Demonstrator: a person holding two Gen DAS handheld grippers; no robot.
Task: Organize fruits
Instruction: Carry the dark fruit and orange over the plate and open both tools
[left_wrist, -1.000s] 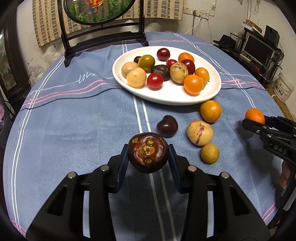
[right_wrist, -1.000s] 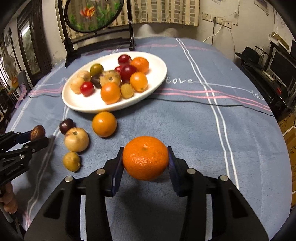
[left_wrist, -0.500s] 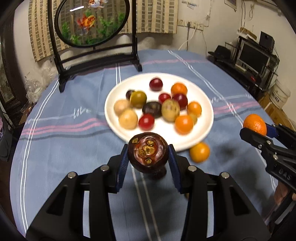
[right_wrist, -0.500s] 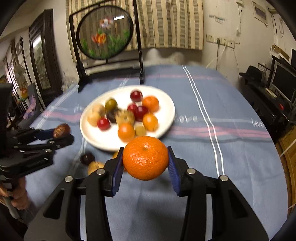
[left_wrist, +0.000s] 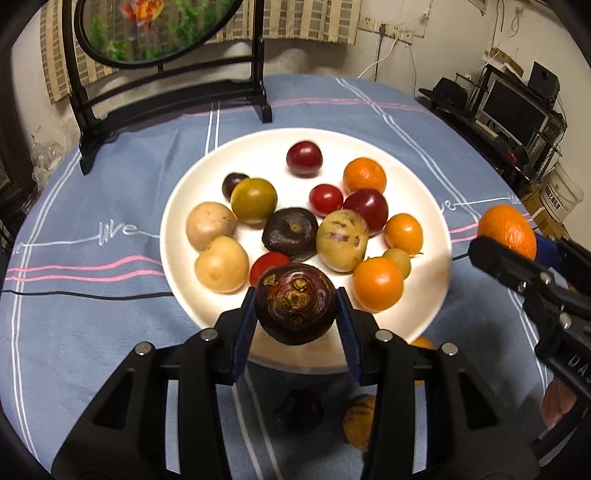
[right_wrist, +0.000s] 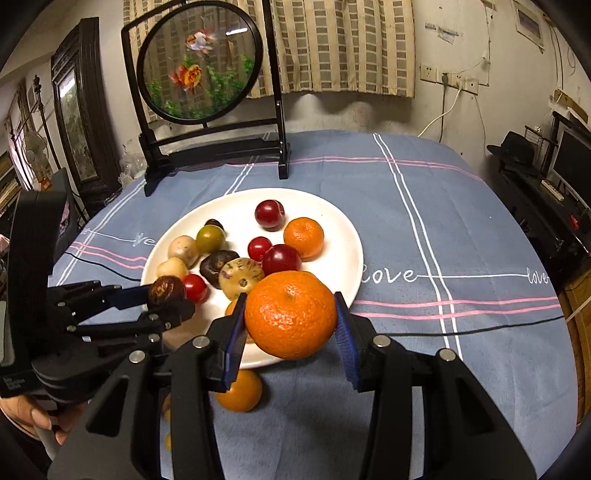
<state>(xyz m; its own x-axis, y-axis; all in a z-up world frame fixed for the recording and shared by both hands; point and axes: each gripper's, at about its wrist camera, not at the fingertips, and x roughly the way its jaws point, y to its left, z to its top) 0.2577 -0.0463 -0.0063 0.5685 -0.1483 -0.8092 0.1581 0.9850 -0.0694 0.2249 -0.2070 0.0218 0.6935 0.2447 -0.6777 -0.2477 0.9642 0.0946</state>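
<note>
My left gripper (left_wrist: 295, 306) is shut on a dark purple mangosteen (left_wrist: 295, 301) and holds it above the near rim of the white plate (left_wrist: 192, 184). It also shows in the right wrist view (right_wrist: 168, 291). My right gripper (right_wrist: 291, 321) is shut on an orange tangerine (right_wrist: 290, 319), held above the plate's (right_wrist: 343, 236) near right edge. That tangerine shows at the right in the left wrist view (left_wrist: 508, 230). The plate holds several mixed fruits.
Loose fruits lie on the blue cloth in front of the plate: an orange one (right_wrist: 240, 393), a dark one (left_wrist: 299, 410) and a yellowish one (left_wrist: 358, 421). A black-framed round screen (right_wrist: 199, 62) stands behind the plate. Shelves with a monitor (left_wrist: 513, 107) stand at the right.
Both grippers have risen and moved forward toward the plate with their fruits. The mangosteen and the tangerine now hang over the plate's near edge.
</note>
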